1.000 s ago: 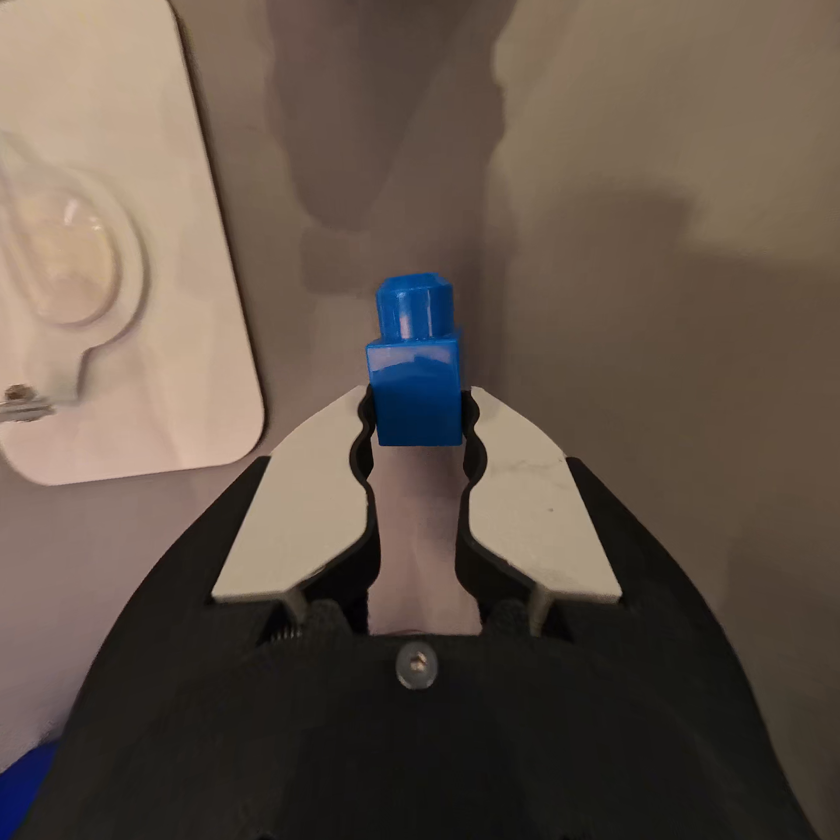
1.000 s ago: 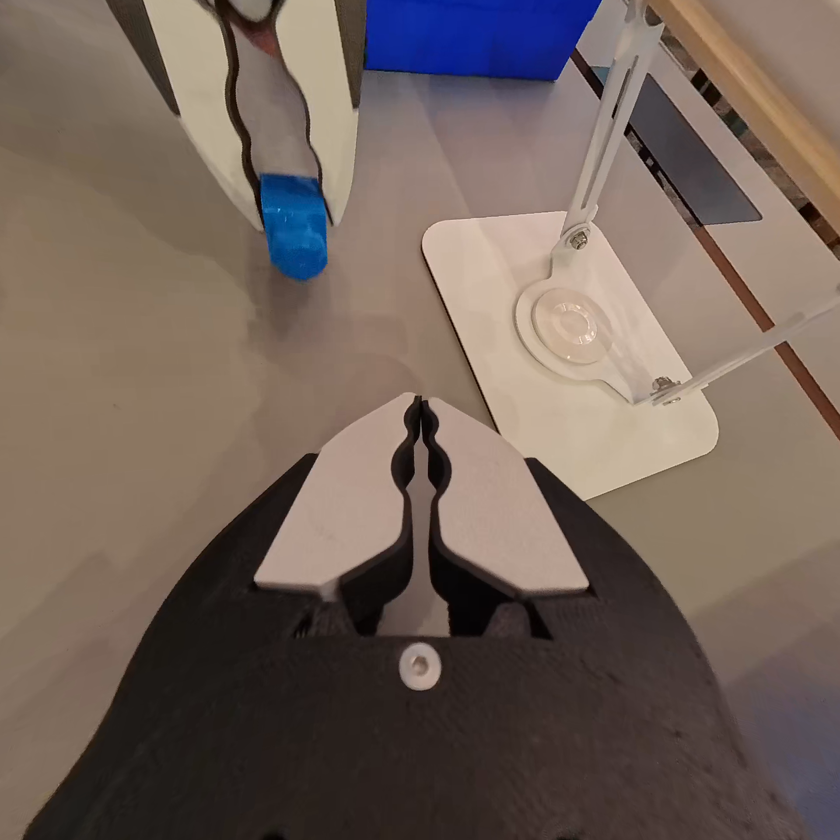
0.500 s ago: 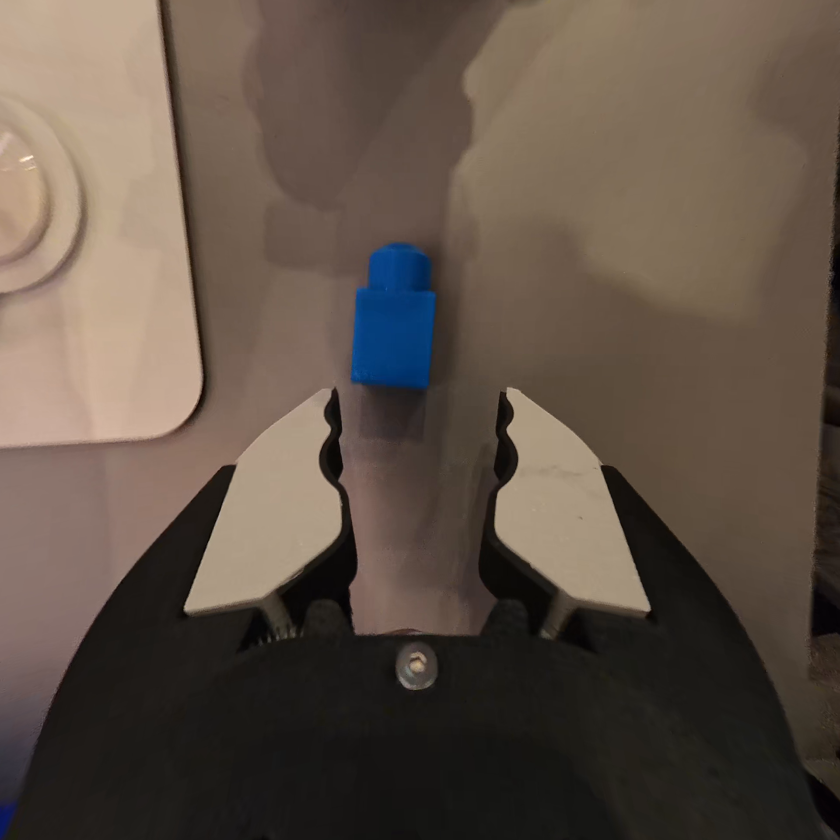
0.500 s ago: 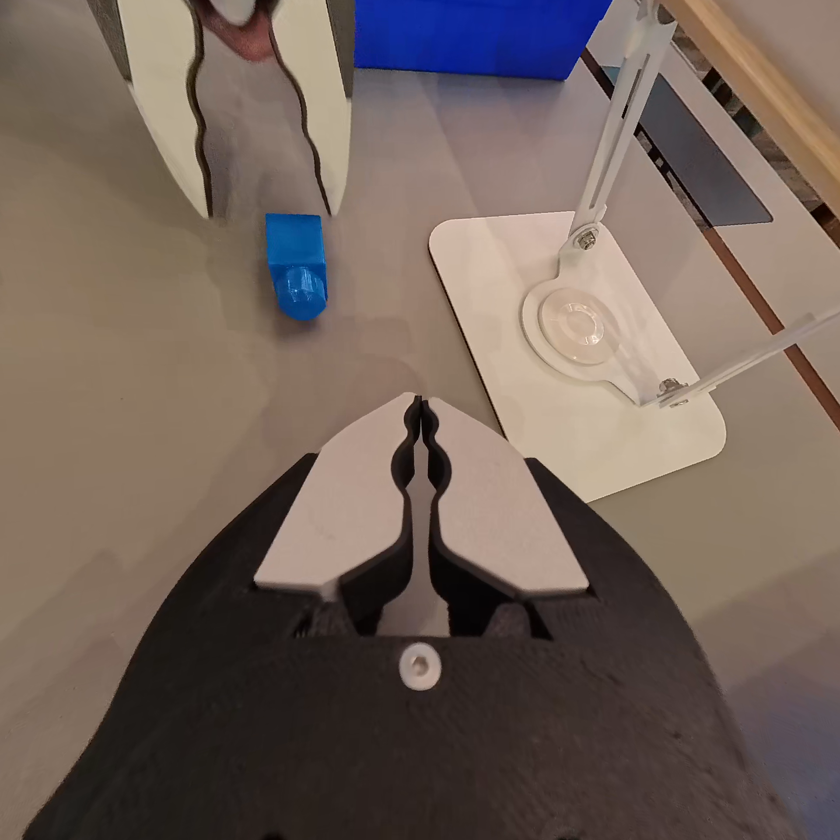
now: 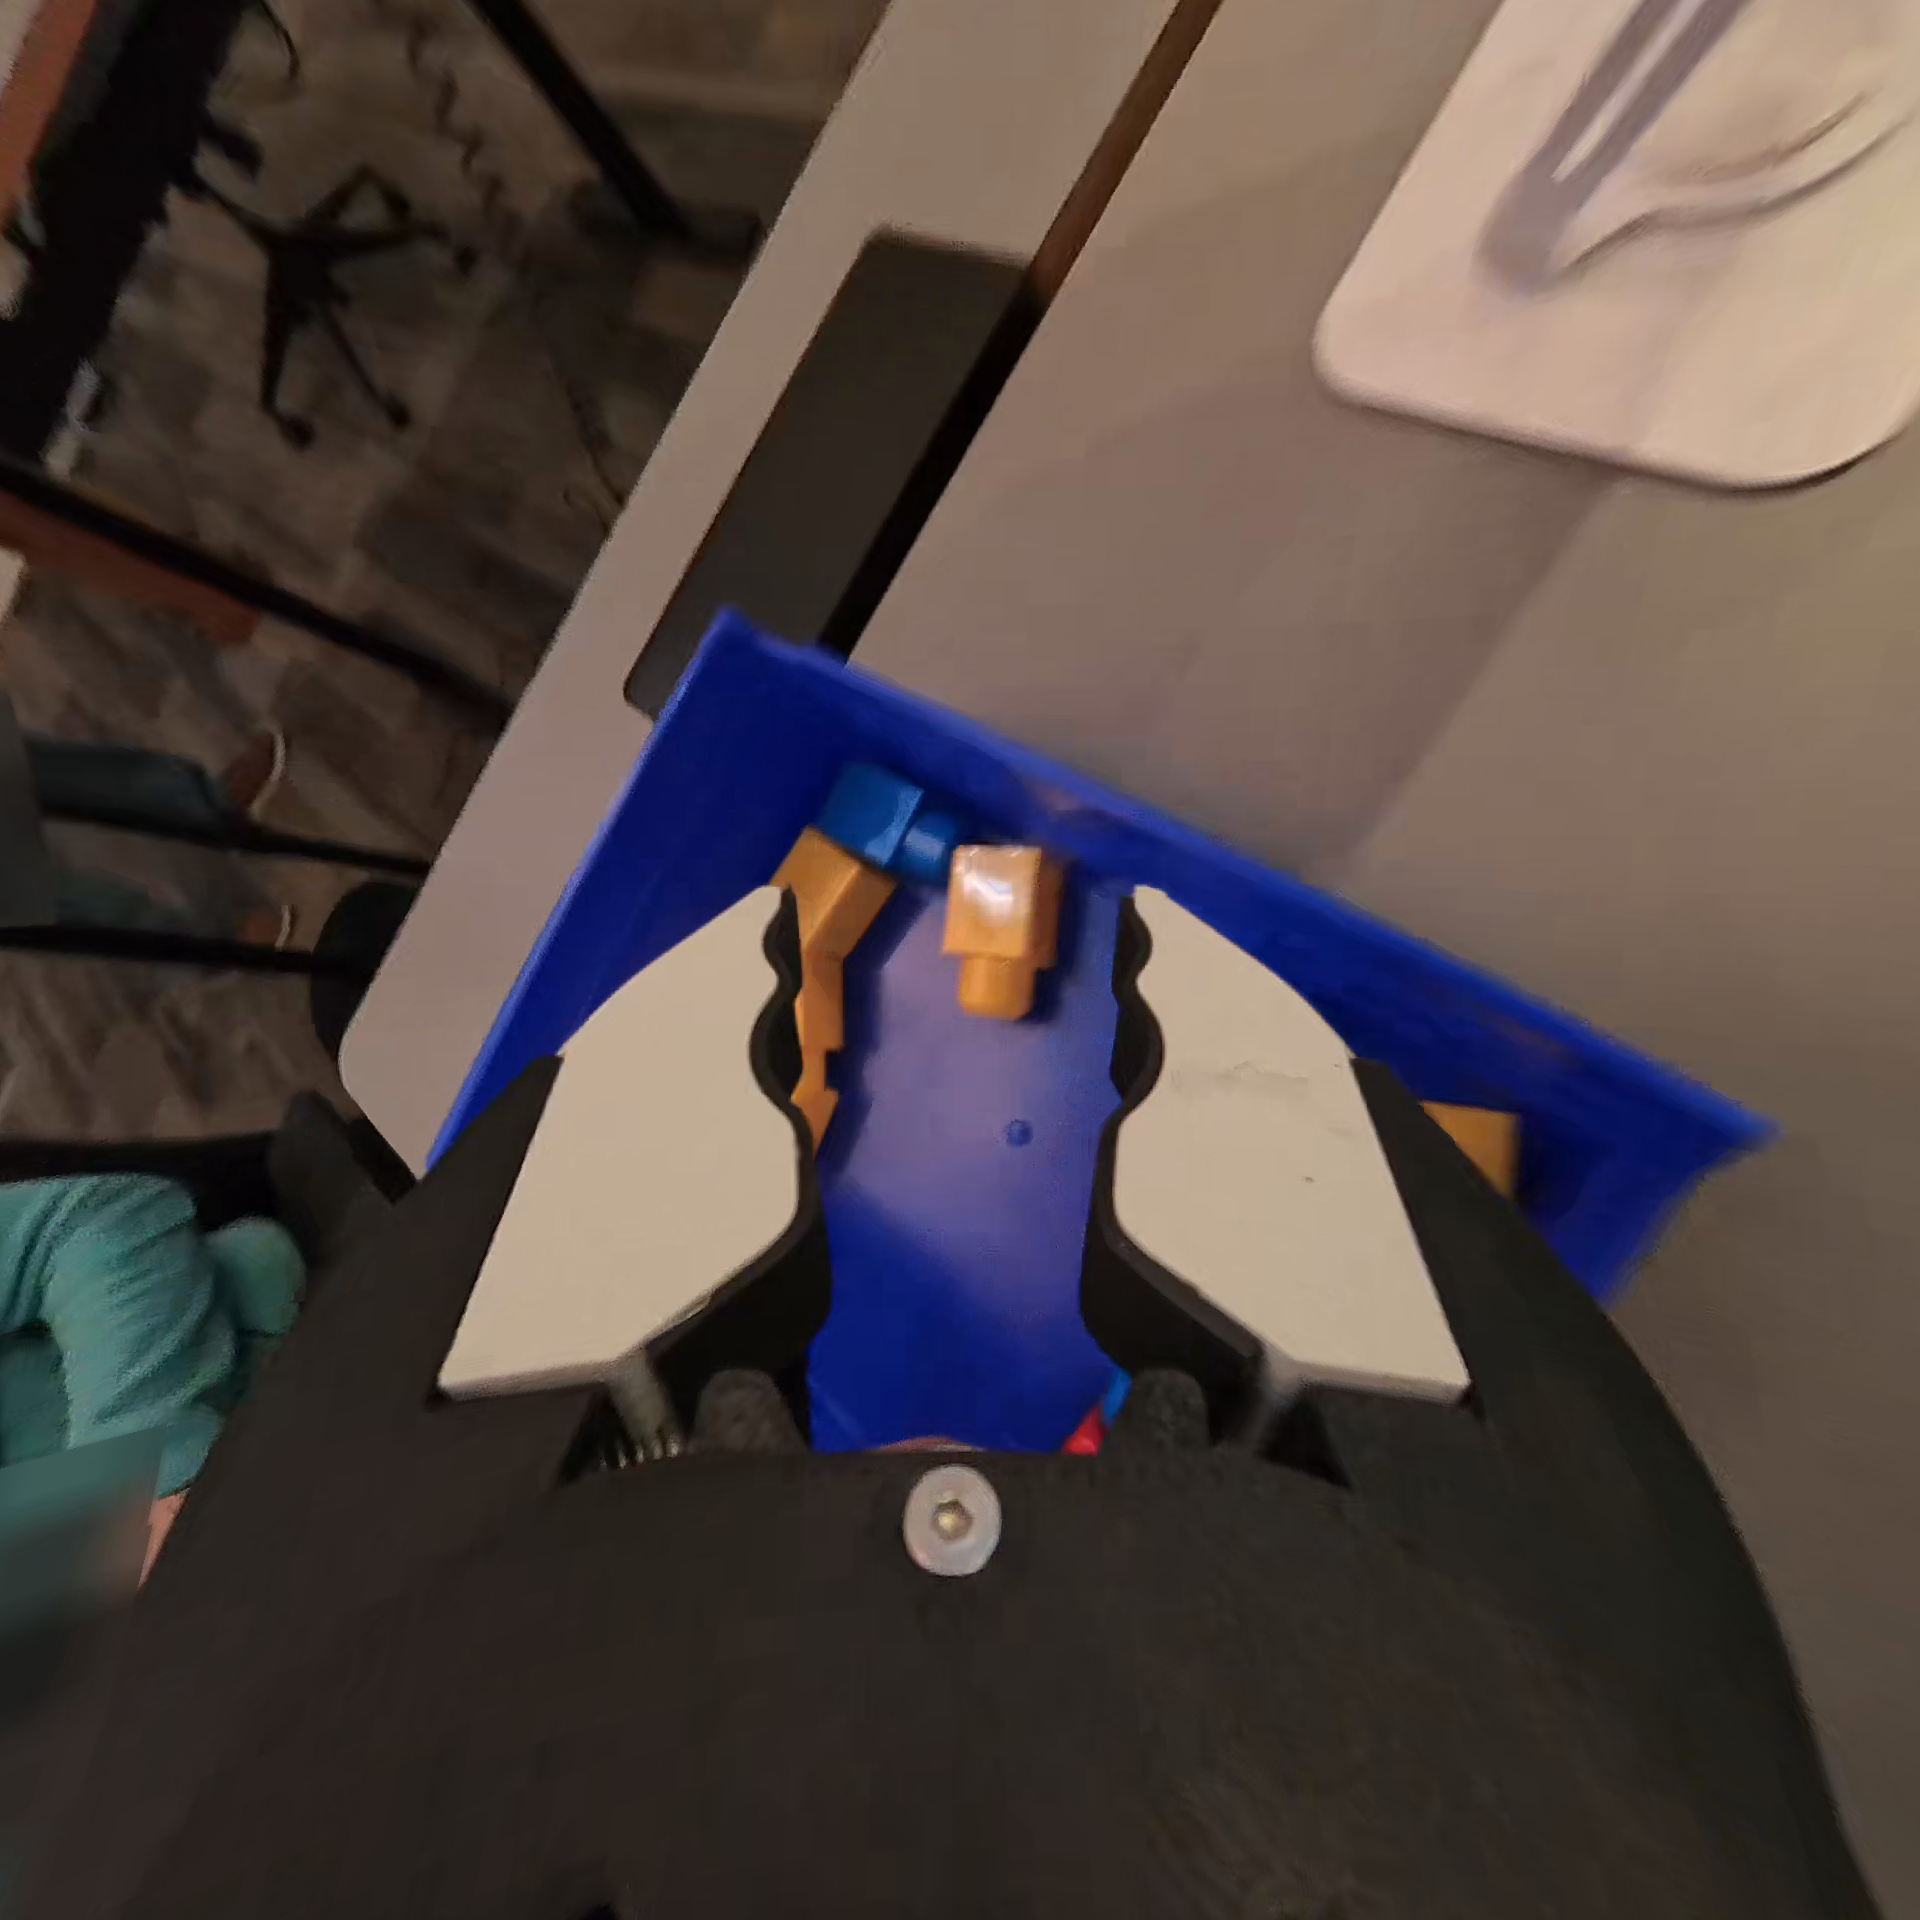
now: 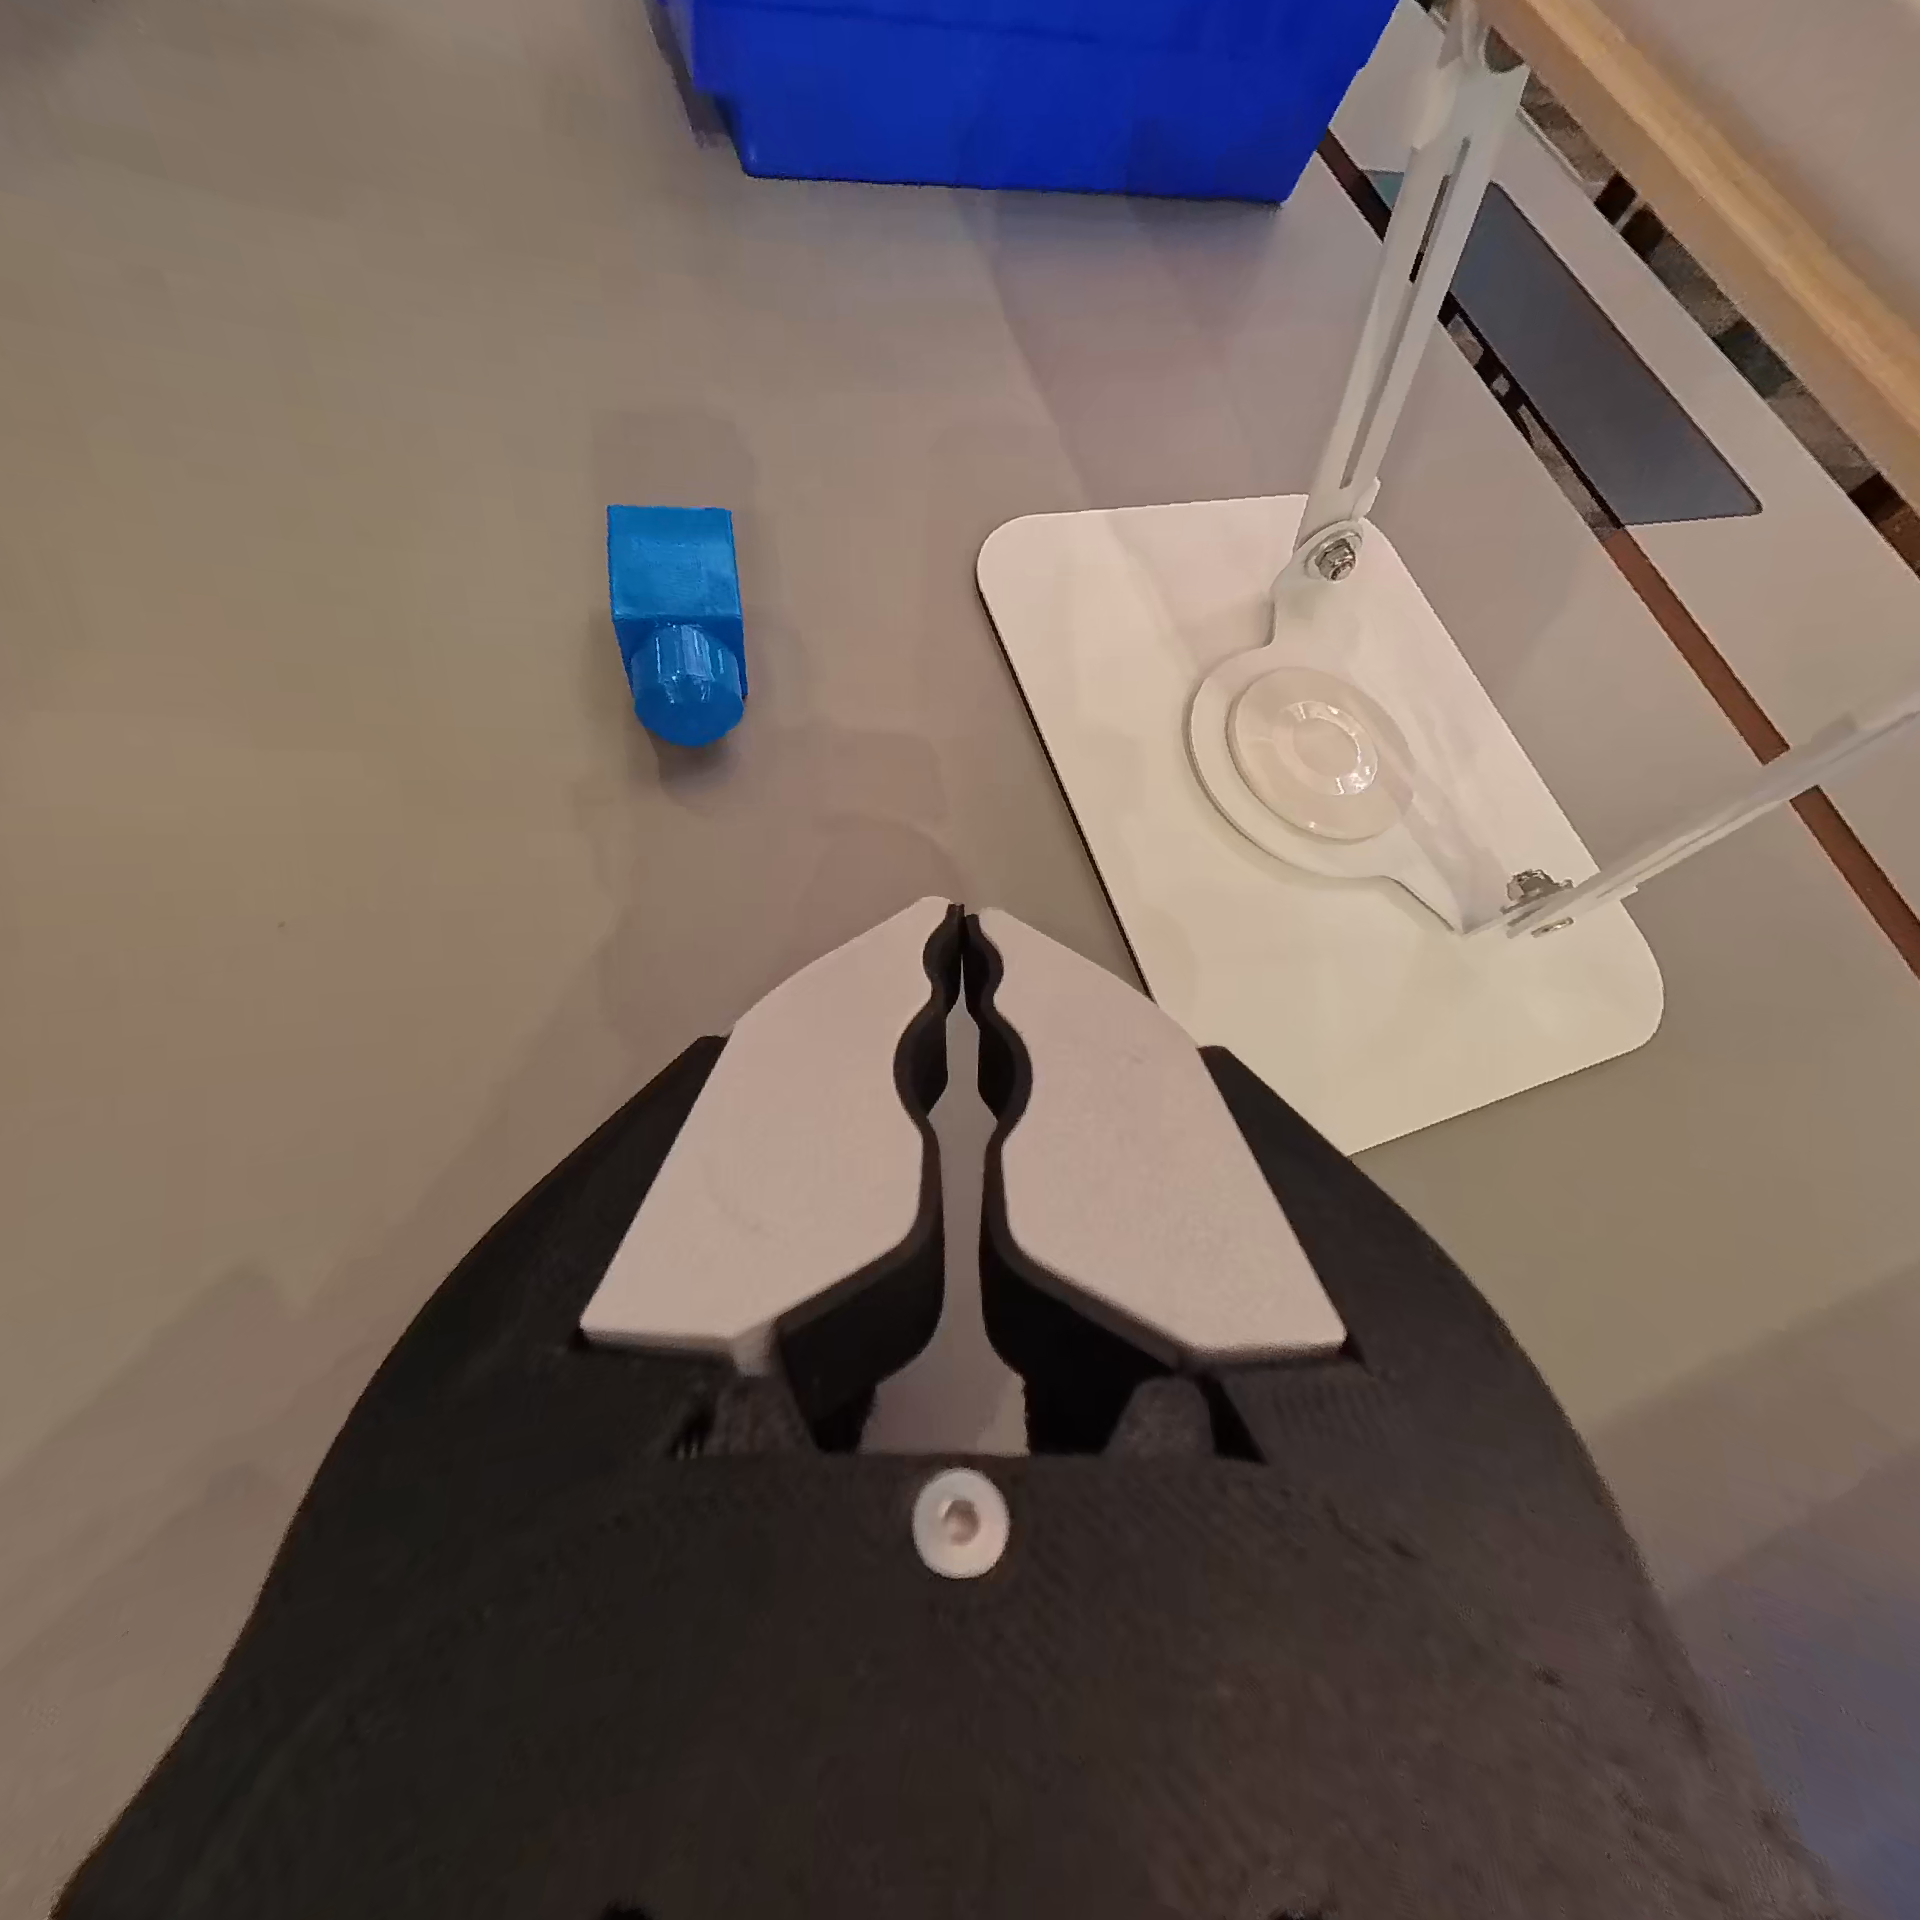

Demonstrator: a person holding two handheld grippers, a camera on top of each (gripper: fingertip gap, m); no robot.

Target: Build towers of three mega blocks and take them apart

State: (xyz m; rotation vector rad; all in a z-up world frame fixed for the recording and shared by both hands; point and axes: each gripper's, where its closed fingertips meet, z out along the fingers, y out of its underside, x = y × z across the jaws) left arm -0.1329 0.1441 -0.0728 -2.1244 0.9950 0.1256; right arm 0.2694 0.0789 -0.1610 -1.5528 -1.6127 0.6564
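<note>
My left gripper is open and hangs over a blue bin, with nothing between its pads. In the bin lie an orange block between and beyond the fingertips, a second orange block by the left fingertip, and a blue block in the far corner. My right gripper is shut on nothing, low over the grey table. A single blue block lies on its side on the table ahead of it and to the left, its stud toward the camera.
The blue bin also shows at the back of the right wrist view. A white stand base with thin metal arms sits to the right; it also shows in the left wrist view. The table edge and floor lie beyond the bin. A gloved hand is at left. About 40 centimeters separates my left fingertips from my right. The single blue block lies some 12 centimeters from my right tips, 35 centimeters from my left tips.
My left gripper opened, left the blue block lying on the table, then swung away to hang over the bin. My right gripper stayed shut and still.
</note>
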